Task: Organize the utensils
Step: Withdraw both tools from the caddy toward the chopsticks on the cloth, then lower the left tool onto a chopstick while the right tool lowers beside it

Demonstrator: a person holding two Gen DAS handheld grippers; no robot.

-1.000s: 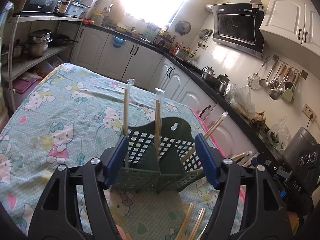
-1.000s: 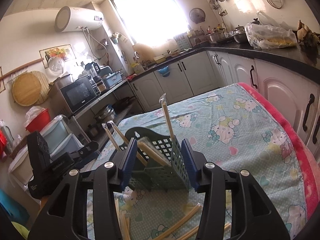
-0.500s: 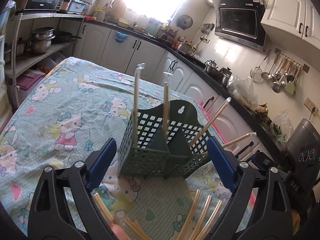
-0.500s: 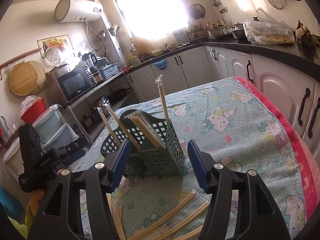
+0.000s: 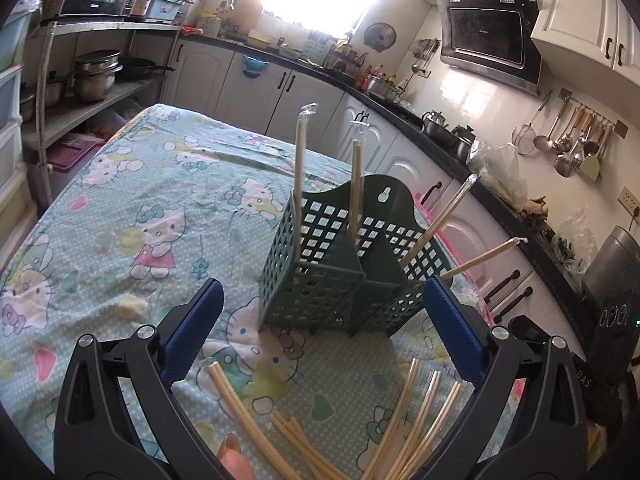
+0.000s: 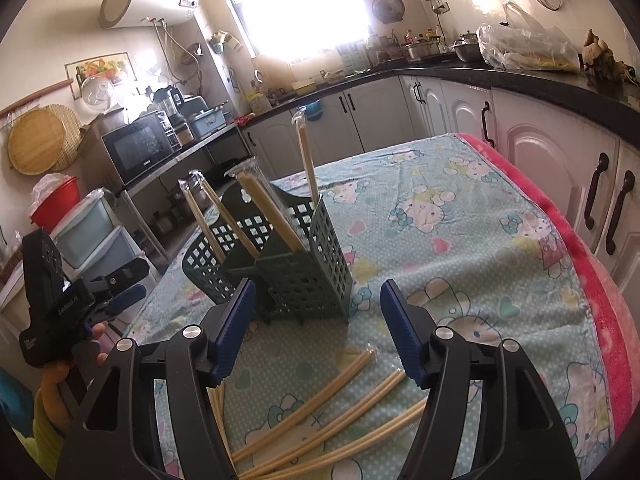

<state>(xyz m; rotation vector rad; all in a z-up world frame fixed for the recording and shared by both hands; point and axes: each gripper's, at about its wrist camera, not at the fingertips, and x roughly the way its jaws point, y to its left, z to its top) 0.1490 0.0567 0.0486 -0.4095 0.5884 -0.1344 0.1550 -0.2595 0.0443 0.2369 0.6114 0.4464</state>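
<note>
Green slotted utensil caddy (image 5: 340,276) (image 6: 288,256) upright on the patterned tablecloth (image 5: 152,208) (image 6: 460,248), ahead of both sets of jaws and outside them, touched by neither. 4 wrapped chopstick pairs standing in its compartments: 2 near upright at the left and middle in the left wrist view, (image 5: 298,168) and (image 5: 356,176), 2 leaning out to the right, (image 5: 440,220) and (image 5: 484,256). Same sticks in the right wrist view fanned leftward (image 6: 224,216), with 1 upright at the far corner (image 6: 306,164).

More wrapped chopsticks loose and flat on the cloth (image 5: 412,420) (image 6: 340,392), just short of the caddy, lying below and between the fingertips of each tool, not pinched.

Left gripper (image 5: 320,336) spread wide, blue pads (image 5: 194,328) flanking the caddy's base in the picture but nearer the camera than it, holding nothing. Right gripper (image 6: 318,332) likewise wide apart, pads (image 6: 234,328) empty, caddy just beyond its left pad. Left gripper also seen from the right wrist camera at the far left (image 6: 120,300), held by a hand (image 6: 60,364).

White cabinets (image 6: 560,184) beside the table edge, microwave (image 6: 138,148) on a shelf behind.
</note>
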